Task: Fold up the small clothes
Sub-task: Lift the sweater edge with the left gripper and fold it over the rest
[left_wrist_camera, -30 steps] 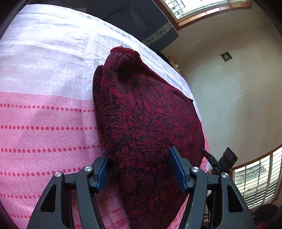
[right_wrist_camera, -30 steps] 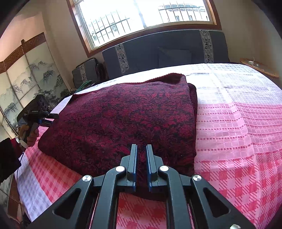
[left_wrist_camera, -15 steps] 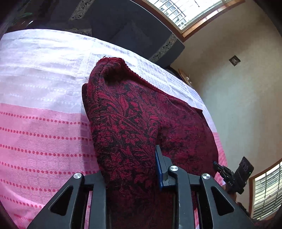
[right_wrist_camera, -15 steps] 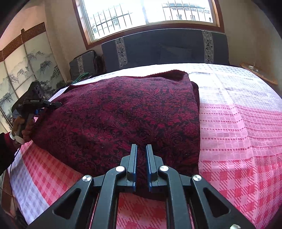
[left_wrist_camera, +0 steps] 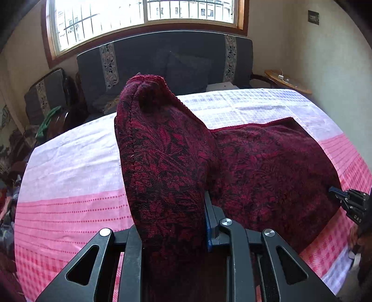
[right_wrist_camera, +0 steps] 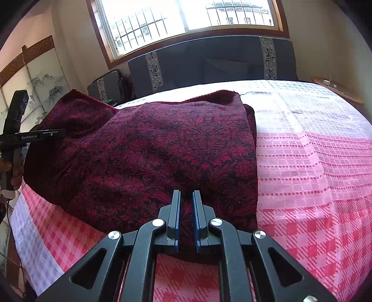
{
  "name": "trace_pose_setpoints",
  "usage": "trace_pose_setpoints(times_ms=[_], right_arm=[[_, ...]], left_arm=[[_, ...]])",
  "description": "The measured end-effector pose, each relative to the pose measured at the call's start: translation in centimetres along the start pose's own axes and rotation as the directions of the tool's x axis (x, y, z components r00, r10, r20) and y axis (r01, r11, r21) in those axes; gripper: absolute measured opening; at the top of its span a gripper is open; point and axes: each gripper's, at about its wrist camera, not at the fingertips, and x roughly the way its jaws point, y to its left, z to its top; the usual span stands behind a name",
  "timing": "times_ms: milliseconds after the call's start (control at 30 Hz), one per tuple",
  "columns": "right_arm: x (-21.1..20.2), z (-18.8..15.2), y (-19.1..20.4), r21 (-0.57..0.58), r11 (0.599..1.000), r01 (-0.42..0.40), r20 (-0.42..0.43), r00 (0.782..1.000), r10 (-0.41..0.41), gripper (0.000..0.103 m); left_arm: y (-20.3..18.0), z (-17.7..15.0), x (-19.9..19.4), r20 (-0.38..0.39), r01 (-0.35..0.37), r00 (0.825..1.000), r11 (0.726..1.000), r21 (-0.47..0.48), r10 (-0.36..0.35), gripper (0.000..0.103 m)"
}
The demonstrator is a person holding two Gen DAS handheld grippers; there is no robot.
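A dark red floral knit garment lies on the pink and white bed cover. My left gripper is shut on one end of the garment and holds it raised in a steep fold; its left finger is hidden by cloth. My right gripper is shut on the near edge of the garment, which lies low on the bed. The left gripper shows at the left edge of the right wrist view. The right gripper shows at the right edge of the left wrist view.
A dark headboard and a window stand behind the bed. A small round wooden table is at the far right. A painted screen and a dark bag stand at the left.
My left gripper has shut on the garment's end, lifted it and turned to face the headboard. My right gripper has stayed shut on the near edge.
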Motion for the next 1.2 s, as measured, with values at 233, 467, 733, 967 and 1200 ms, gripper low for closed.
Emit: trace_pose_setpoints(times_ms=[233,467,733,967,1200], right_arm=[[0.1,-0.1,0.2,-0.008,1.000,-0.001,-0.007,1.000,0.001,0.013],[0.1,-0.1,0.0,0.002,0.999,-0.033,-0.008,0.999,0.033,0.021],[-0.5,-0.2,-0.3,0.030,0.997,-0.075,0.012,0.997,0.075,0.030],[-0.6,-0.3,-0.7,0.053,0.994,-0.100,0.019,0.995,0.099,0.031],[-0.6,-0.3,-1.0,0.075,0.989,-0.124,0.027,0.992,0.123,0.034]], left_arm=[[-2.9,0.4,-1.0,0.008,-0.082,0.997,0.993,0.088,0.082,0.023],[-4.5,1.2,-1.1,-0.013,-0.110,0.994,0.987,0.119,0.112,0.022],[-5.7,2.3,-1.2,-0.047,-0.120,0.991,0.982,0.144,0.128,0.022],[-6.9,3.4,-1.1,-0.080,-0.101,0.990,0.985,0.142,0.113,0.022],[-8.3,4.6,-1.3,-0.107,-0.065,0.991,0.991,0.116,0.077,0.022]])
